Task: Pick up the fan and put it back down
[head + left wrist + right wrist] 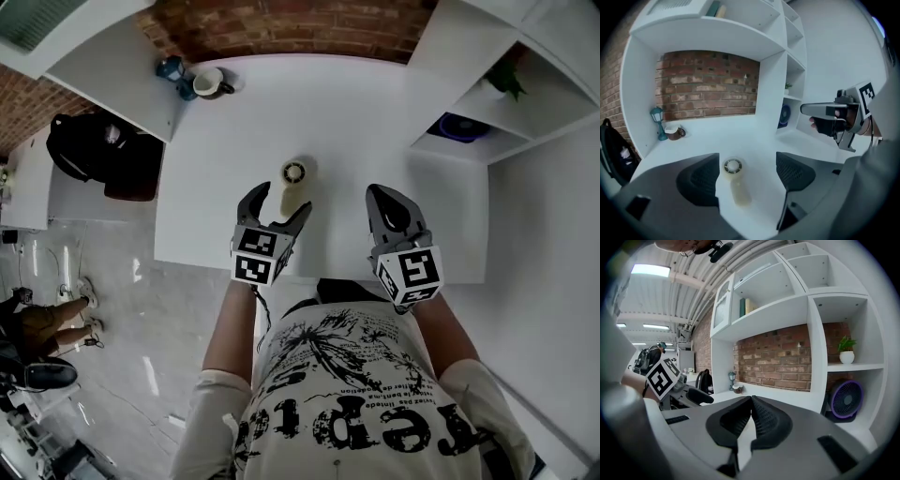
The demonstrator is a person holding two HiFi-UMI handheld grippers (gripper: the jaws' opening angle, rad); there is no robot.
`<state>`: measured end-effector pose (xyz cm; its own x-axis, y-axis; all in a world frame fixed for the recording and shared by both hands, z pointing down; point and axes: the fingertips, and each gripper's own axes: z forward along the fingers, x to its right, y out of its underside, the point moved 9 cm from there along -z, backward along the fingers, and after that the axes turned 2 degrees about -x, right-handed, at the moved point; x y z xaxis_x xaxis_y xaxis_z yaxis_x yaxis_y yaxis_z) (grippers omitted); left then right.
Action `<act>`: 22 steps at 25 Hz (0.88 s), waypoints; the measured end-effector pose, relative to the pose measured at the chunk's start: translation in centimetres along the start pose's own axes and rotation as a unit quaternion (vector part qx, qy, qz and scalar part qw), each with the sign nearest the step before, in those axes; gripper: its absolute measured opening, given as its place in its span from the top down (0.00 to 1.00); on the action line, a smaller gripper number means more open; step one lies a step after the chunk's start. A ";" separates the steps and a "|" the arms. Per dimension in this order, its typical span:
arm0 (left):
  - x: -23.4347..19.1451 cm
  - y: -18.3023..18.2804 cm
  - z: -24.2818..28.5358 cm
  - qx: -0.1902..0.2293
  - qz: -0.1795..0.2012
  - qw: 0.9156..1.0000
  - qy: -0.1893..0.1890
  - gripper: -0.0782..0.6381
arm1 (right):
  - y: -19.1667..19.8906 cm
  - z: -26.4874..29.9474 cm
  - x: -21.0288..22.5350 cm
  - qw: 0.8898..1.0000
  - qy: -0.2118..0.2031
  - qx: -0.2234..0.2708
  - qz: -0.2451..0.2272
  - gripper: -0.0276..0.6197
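- The left gripper (746,171) has its jaws wide apart, and nothing is gripped between them.
- The fan (736,183), a small cream hand model, lies flat on the white desk (375,122). It shows in the gap between these 2 jaws, closer to the left one, and I see no contact.
- The right gripper (751,401) has its jaws closed together on nothing. It is held beside, away from the fan.
- In my judgement the step in hand is the approach for the pick-up; the lift is not yet begun.
- The next move asks to lower the left jaws around the handle, centre it, then close firmly before raising.
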<state>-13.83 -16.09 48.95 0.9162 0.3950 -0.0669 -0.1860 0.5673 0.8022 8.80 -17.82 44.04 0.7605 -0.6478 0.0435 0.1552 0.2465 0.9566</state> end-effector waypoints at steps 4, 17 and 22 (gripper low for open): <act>-1.1 0.6 4.3 -0.049 -0.004 0.999 -0.003 0.38 | 1.1 1.9 1.8 1.000 0.000 -0.012 0.000 0.93; -4.5 2.5 13.7 -0.171 -0.026 0.985 -0.017 0.36 | 3.4 5.4 6.1 0.999 0.015 -0.050 0.015 0.93; -5.2 3.4 15.2 -0.196 -0.026 0.980 -0.013 0.36 | 3.5 5.9 6.9 0.998 0.028 -0.058 0.028 0.93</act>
<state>-13.83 -27.25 61.07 0.9359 0.3423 -0.0829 -0.2557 0.8223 0.5083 10.83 -25.68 49.45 0.8037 -0.5900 0.0769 0.1804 0.3649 0.9134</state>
